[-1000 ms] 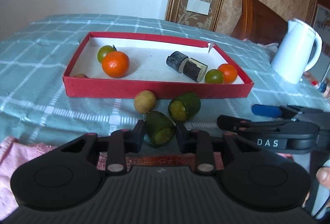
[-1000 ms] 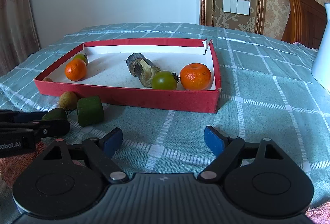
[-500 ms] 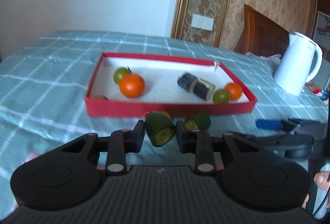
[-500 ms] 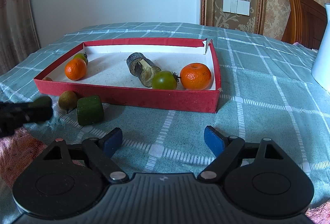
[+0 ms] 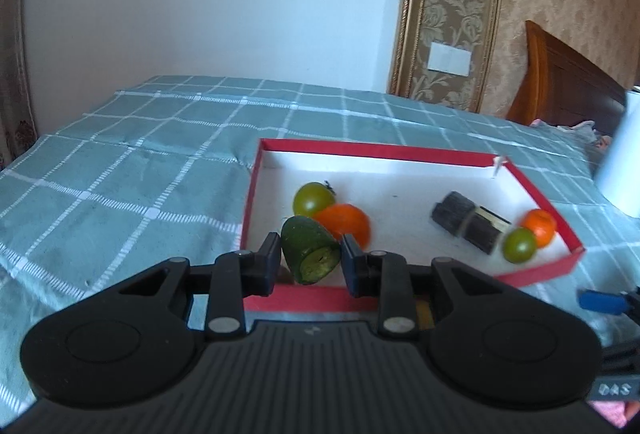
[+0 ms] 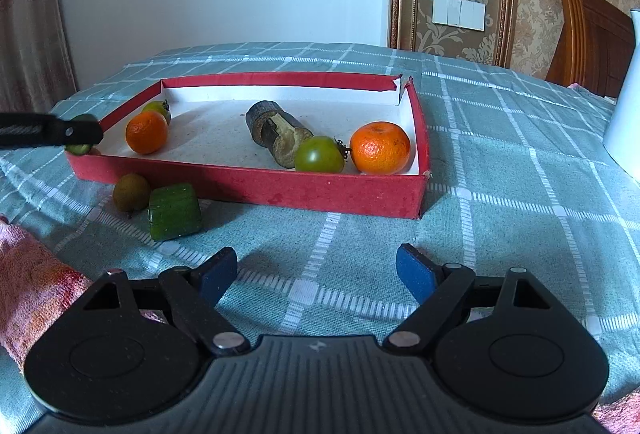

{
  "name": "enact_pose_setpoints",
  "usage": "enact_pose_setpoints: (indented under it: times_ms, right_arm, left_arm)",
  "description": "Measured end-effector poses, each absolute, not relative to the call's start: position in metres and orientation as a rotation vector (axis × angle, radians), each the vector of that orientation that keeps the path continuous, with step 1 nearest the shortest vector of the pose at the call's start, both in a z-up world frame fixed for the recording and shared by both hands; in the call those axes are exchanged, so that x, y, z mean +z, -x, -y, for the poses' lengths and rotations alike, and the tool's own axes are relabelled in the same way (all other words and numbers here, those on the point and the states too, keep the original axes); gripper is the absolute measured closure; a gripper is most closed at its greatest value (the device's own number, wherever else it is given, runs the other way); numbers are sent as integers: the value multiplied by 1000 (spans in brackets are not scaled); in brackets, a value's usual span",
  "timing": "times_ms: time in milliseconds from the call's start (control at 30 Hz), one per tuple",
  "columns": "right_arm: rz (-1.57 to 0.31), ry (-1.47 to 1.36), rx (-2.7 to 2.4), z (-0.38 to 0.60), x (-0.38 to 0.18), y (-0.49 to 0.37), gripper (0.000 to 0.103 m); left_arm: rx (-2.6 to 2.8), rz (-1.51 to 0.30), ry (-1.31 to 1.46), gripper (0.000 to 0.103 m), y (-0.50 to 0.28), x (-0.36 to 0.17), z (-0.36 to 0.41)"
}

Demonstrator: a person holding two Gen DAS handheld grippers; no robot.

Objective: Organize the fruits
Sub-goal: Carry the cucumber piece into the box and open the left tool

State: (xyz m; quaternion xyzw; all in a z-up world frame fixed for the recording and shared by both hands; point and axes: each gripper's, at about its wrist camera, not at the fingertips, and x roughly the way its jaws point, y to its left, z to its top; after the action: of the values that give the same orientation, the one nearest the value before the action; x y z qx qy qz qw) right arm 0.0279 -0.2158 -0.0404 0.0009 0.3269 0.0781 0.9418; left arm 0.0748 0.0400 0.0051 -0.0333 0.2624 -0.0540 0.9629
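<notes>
Fruit going into the red box (image 5: 532,190)
We are pinching one green piece (image 5: 310,250) in the left claw (image 5: 309,257); the right claw (image 6: 316,276) is hanging wide open, empty. Two pieces (image 6: 174,211) are waiting outside.

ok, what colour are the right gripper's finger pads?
Blue pads on black arms of the open right gripper; right wrist view shows it best.

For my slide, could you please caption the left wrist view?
Left tool carries a green cucumber piece over the red tray of fruit.
</notes>
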Motion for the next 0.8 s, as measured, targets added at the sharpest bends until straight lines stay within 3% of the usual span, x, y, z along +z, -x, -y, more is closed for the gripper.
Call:
enact_pose_setpoints:
  times_ms: [800]
  right_arm:
    - [-671, 11, 163, 214, -40, -28, 12]
  left_arm:
    - [-140, -550, 130, 74, -109, -7, -62]
